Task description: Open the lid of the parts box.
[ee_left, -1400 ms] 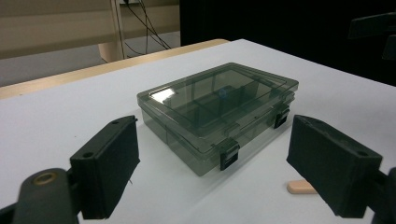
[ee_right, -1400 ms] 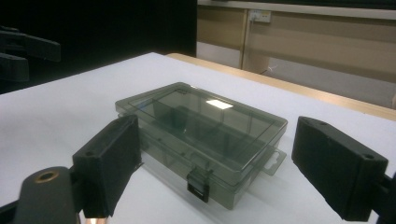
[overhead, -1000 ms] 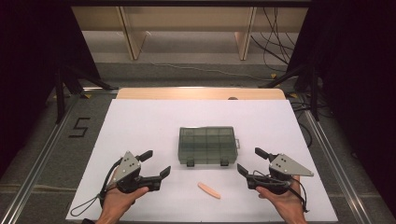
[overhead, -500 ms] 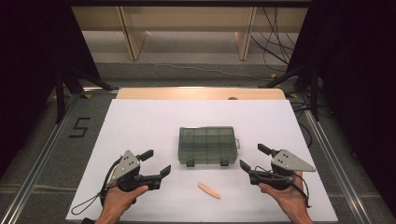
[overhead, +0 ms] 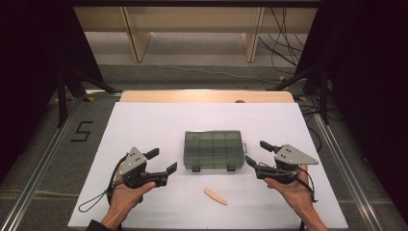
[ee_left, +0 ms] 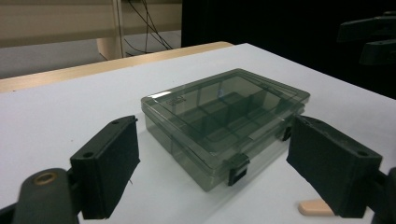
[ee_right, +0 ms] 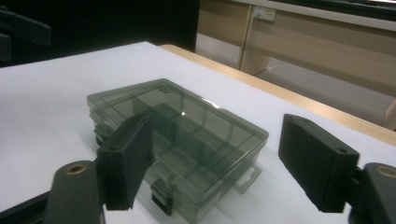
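Smoky clear compartment box (overhead: 213,149), lid shut, sits mid-table (overhead: 154,120) on white cover, latches toward the person. L gripper (overhead: 160,162) held just left of box, R gripper (overhead: 260,153) close by its right end; both sets of fingers spread wide, nothing gripped. Small tan stick (overhead: 215,196) lies near front of box, apart from it.

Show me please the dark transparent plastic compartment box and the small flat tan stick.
dark transparent plastic compartment box (overhead: 213,148), high view, middle of the closed lid.
small flat tan stick (overhead: 215,196), high view, middle of its length, on the white table.
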`<state>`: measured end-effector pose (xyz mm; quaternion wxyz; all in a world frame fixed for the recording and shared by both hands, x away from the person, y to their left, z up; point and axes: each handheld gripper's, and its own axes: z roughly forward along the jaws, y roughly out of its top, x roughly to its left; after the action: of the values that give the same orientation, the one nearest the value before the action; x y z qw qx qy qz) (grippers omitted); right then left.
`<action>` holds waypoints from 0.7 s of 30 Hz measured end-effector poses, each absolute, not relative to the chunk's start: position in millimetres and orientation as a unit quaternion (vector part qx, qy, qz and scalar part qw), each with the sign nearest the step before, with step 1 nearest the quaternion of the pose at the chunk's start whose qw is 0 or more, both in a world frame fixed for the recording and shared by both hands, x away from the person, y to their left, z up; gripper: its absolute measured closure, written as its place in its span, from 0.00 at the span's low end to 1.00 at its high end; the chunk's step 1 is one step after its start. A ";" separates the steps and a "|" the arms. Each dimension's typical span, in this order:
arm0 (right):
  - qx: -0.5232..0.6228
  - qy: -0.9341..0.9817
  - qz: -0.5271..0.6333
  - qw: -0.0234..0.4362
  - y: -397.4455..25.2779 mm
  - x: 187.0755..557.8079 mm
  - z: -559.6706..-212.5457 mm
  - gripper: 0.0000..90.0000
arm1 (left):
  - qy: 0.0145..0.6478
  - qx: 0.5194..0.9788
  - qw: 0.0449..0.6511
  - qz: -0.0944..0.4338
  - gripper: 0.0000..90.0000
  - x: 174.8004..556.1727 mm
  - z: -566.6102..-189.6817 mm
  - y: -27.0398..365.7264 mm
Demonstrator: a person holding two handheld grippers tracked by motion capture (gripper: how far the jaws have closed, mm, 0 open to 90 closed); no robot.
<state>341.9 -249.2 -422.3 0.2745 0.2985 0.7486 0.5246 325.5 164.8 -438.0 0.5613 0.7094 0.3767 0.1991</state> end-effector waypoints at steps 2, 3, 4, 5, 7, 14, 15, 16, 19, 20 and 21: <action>0.298 0.750 0.523 0.274 -249.3 344.7 -422.5 0.35 | 0.380 0.708 0.561 0.198 0.18 331.8 -438.7 164.7; 0.299 0.750 0.522 0.276 -250.4 349.7 -422.8 0.40 | 0.381 0.710 0.558 0.198 0.20 335.1 -439.2 164.6; 0.299 0.750 0.522 0.276 -250.4 349.7 -422.8 0.40 | 0.381 0.711 0.556 0.198 0.20 338.1 -439.7 164.3; 0.297 0.753 0.520 0.273 -252.0 352.2 -422.6 0.42 | 0.380 0.712 0.556 0.197 0.22 341.2 -440.4 163.6; 0.296 0.757 0.518 0.267 -254.5 356.9 -422.7 0.48 | 0.379 0.716 0.552 0.196 0.27 346.4 -442.1 162.2; 0.301 0.766 0.507 0.255 -260.2 370.9 -429.0 0.65 | 0.376 0.731 0.535 0.193 0.46 361.1 -450.8 159.9; 0.302 0.768 0.506 0.252 -260.9 372.9 -430.3 0.68 | 0.375 0.734 0.533 0.190 0.51 363.4 -452.2 159.9; 0.300 0.771 0.506 0.246 -261.9 375.2 -431.5 0.71 | 0.373 0.738 0.529 0.190 0.54 365.8 -453.7 160.1; 0.304 0.776 0.499 0.238 -263.3 380.1 -435.4 0.78 | 0.368 0.747 0.520 0.190 0.67 372.8 -459.2 160.6; 0.303 0.779 0.496 0.235 -263.5 381.4 -436.7 0.80 | 0.365 0.750 0.517 0.191 0.72 374.7 -461.1 160.6; 0.302 0.783 0.492 0.234 -263.3 382.6 -437.9 0.82 | 0.364 0.753 0.514 0.191 0.78 376.3 -462.6 160.2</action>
<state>382.6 -263.3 -437.9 0.2337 0.3017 0.7826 0.4918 376.3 160.2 -462.6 0.5137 0.7530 0.3643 0.1907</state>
